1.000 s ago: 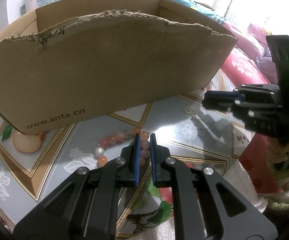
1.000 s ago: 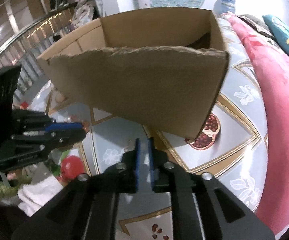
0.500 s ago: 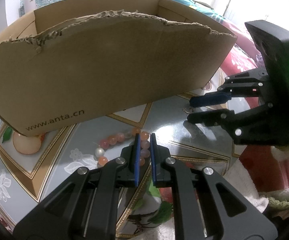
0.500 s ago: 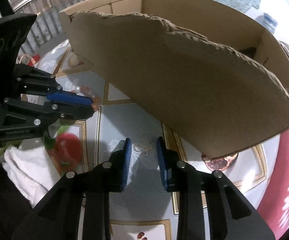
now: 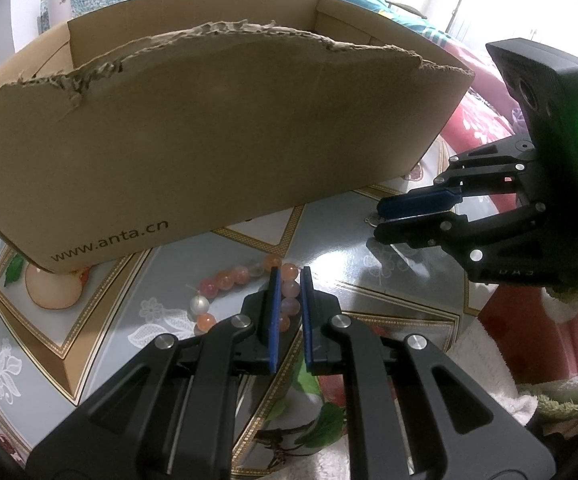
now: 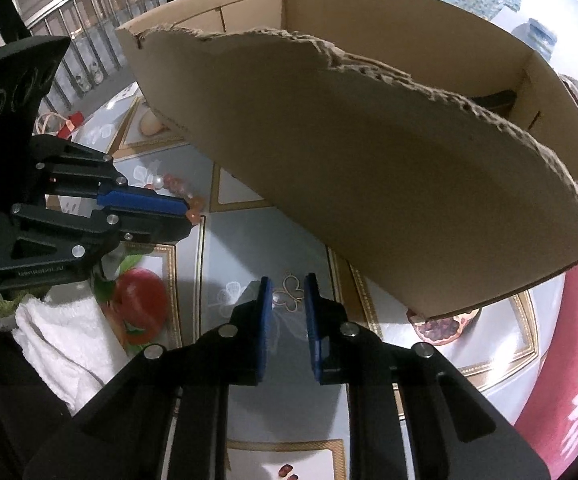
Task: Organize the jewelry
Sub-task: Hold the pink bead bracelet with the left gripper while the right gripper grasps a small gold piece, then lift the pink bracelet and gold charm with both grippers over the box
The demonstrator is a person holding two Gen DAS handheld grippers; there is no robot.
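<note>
- Left gripper has its blue pads drawn nearly together around one side of the bead bracelet; beads sit in the narrow gap between the pads, and they appear clamped on the strand.
- Right gripper points steeply down at the tabletop with its jaws closing; a gap remains between the blue pads, and the butterfly-shaped gold pendant lies in that gap, not yet pinched.
- From the left wrist view, the right gripper comes in from the right with its fingertips low over the table, just in front of the right end of the cardboard box; a glint of metal shows at its tips.
- The bead bracelet is a loop of pink, orange and clear beads with one pearly white bead, lying on the table just in front of the box's front wall, below the printed "www.anta.cn".
- The cardboard box stands open-topped on the table, its front wall torn to a ragged edge along the top.
- From the right wrist view, the left gripper reaches in from the left of the box, and orange beads show at its tips.
- The pendant lies in front of the box, to the right of the bracelet and well apart from it.
- The tabletop is patterned with gold-bordered diamonds, flowers and fruit pictures.
- A white towel lies at the table's near edge, in front of the box.
</note>
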